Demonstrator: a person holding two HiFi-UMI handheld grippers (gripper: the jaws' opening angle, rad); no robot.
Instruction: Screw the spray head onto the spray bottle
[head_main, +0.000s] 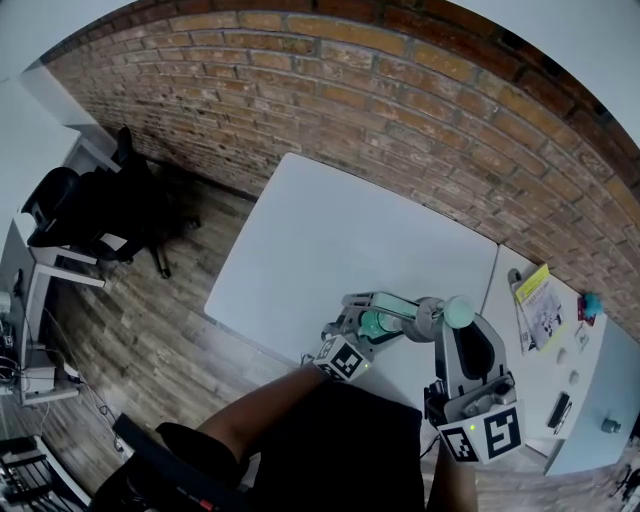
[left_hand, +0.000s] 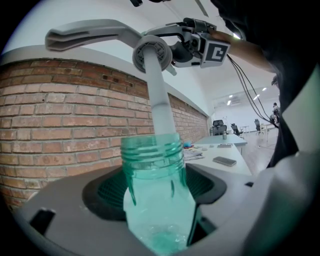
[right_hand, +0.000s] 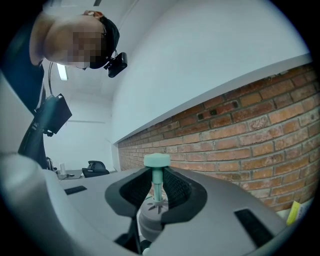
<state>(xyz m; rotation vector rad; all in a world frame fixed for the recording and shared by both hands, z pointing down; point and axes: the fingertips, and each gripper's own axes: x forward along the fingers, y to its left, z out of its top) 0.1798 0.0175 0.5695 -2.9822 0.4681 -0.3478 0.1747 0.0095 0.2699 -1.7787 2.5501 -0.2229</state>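
Note:
My left gripper (left_hand: 156, 202) is shut on a clear green spray bottle (left_hand: 159, 200) and holds it upright, with its threaded neck (left_hand: 152, 150) bare. Above it my right gripper (right_hand: 157, 192) is shut on the spray head (right_hand: 156, 200), which has a grey collar (left_hand: 152, 52) and a green top (right_hand: 157, 160). The white dip tube (left_hand: 160, 100) hangs from the collar down to the bottle's mouth. The collar stands well above the neck, apart from it. In the head view both grippers meet over the table's near edge: the left gripper (head_main: 372, 320) with the bottle (head_main: 378, 323), the right gripper (head_main: 440, 318) with the spray head (head_main: 458, 312).
The white table (head_main: 330, 240) lies below, and a brick wall (head_main: 400, 90) runs behind it. A second table (head_main: 590, 400) at the right bears a yellow booklet (head_main: 535, 300), a phone (head_main: 558, 408) and small items. A black office chair (head_main: 80, 215) stands on the wooden floor at the left.

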